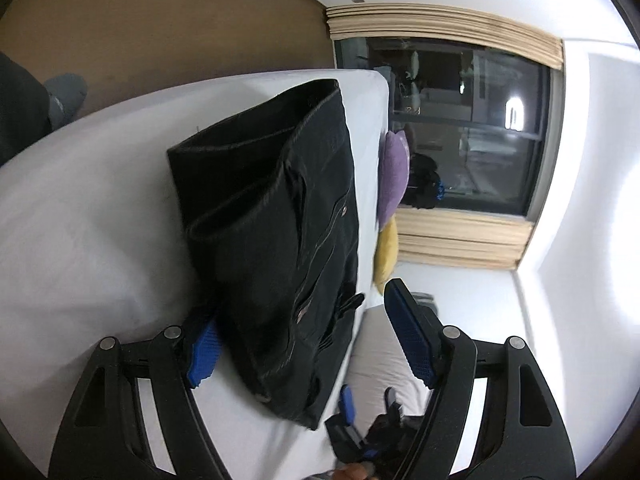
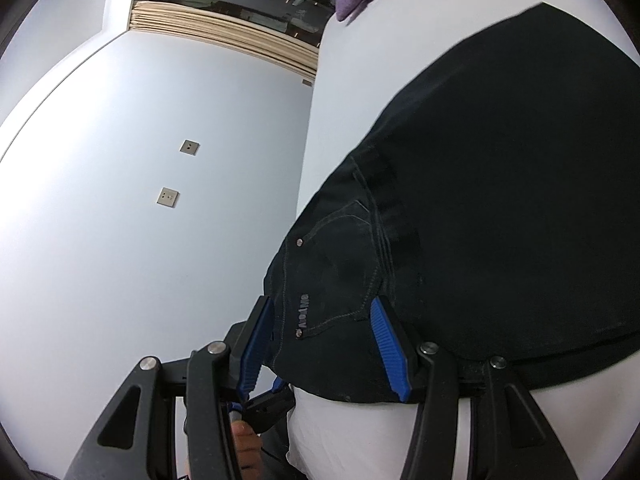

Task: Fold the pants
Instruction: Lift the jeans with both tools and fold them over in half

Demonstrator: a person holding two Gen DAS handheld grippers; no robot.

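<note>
While the right tool (image 2: 326, 344) apparently grips black pants (image 2: 500, 208), whose label is unreadable, the left tool (image 1: 304, 344) gapes.

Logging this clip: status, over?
Left gripper open, astride folded black pants on white bed. Right gripper around waistband corner, grip unclear. Purple cushion beyond bed edge, not obstructing.

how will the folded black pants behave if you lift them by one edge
Probably floppy: the black pants are soft denim-like cloth, so the stacked layers would likely sag and unfold. Likely fairly heavy for their size, being several layers thick. Unlikely to slide much on the white sheet.
</note>
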